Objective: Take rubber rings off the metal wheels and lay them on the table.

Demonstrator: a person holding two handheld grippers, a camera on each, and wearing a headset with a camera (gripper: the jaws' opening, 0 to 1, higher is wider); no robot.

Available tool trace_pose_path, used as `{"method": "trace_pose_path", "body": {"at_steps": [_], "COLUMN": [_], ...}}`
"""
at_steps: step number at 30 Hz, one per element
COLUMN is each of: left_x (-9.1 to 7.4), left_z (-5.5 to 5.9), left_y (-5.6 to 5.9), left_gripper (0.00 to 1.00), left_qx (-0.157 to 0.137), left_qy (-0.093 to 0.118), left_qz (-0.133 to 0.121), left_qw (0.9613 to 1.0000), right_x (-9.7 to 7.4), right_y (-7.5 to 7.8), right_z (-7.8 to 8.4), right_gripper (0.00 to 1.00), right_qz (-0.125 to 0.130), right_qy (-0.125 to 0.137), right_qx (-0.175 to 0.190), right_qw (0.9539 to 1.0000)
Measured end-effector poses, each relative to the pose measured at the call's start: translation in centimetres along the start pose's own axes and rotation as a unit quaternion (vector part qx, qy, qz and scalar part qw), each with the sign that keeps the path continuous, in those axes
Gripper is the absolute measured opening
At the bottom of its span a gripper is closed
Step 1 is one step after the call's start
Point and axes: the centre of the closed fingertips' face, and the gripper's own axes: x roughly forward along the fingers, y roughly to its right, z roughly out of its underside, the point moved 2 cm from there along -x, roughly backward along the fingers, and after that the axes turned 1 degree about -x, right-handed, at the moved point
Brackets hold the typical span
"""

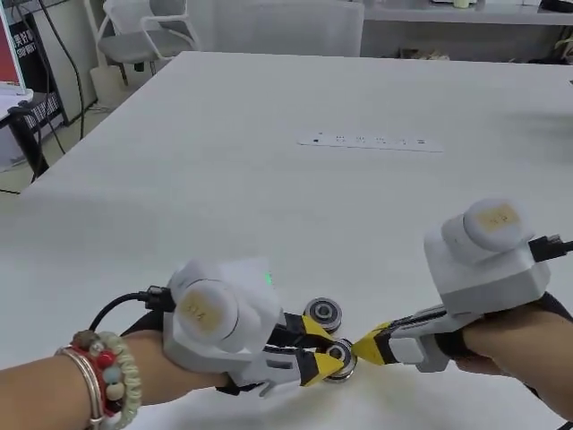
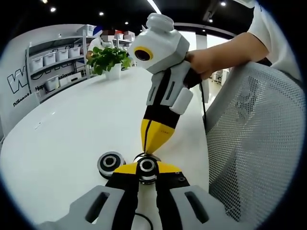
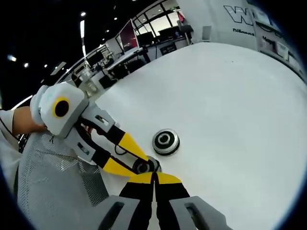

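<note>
Left gripper (image 2: 147, 170) pinches the stiff metal wheel (image 1: 341, 356); right gripper (image 3: 153, 176), jaws pressed together, should hook the edge of its stretchy rubber ring (image 2: 142, 162).

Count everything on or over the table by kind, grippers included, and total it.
Wheels: 2 (loose wheel, clamped wheel)
Grippers: 2 (left gripper, right gripper)
Power strip: 1
Total: 5
</note>
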Motion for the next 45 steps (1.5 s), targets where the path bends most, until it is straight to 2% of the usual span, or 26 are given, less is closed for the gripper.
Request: {"method": "trace_pose_path", "body": {"at_steps": [14, 18, 21, 22, 24, 25, 27, 37, 45], "left_x": [0.0, 0.0, 0.0, 0.0, 0.0, 0.0, 0.0, 0.1, 0.1], "left_z": [0.0, 0.0, 0.0, 0.0, 0.0, 0.0, 0.0, 0.0, -0.1], "left_y": [0.0, 0.0, 0.0, 0.0, 0.0, 0.0, 0.0, 0.0, 0.1], "left_gripper": [0.08, 0.08, 0.08, 0.08, 0.08, 0.08, 0.08, 0.08, 0.08], "left_qx": [0.001, 0.002, 0.002, 0.002, 0.001, 0.001, 0.0, -0.006, -0.001], "left_qy": [-0.002, -0.002, -0.002, -0.002, -0.001, -0.001, 0.0, 0.0, -0.015], "left_qz": [0.001, 0.001, 0.001, 0.001, 0.001, 0.001, 0.001, 0.001, 0.003], "left_qw": [1.0, 1.0, 1.0, 1.0, 1.0, 1.0, 1.0, 1.0, 0.9999], "right_x": [0.0, 0.0, 0.0, -0.1, -0.1, -0.1, 0.0, 0.0, 0.0], "right_y": [-0.3, -0.8, -1.6, -2.0, -1.4, -1.5, -1.4, -0.4, -0.3], "right_z": [-0.1, -0.2, -0.7, -1.3, -1.2, -1.1, -0.7, 0.5, 0.4], "right_gripper": [0.0, 0.0, 0.0, 0.0, 0.0, 0.0, 0.0, 0.0, 0.0], "right_qz": [-0.014, -0.017, -0.04, -0.049, -0.027, -0.025, -0.028, -0.012, -0.011], "right_qy": [0.006, 0.004, 0.015, 0.032, 0.022, 0.019, 0.015, -0.005, -0.003], "right_qx": [0.02, 0.013, 0.018, 0.021, 0.002, 0.003, 0.013, 0.034, 0.037], "right_qw": [0.9997, 0.9998, 0.9989, 0.998, 0.9994, 0.9995, 0.9994, 0.9994, 0.9992]}}
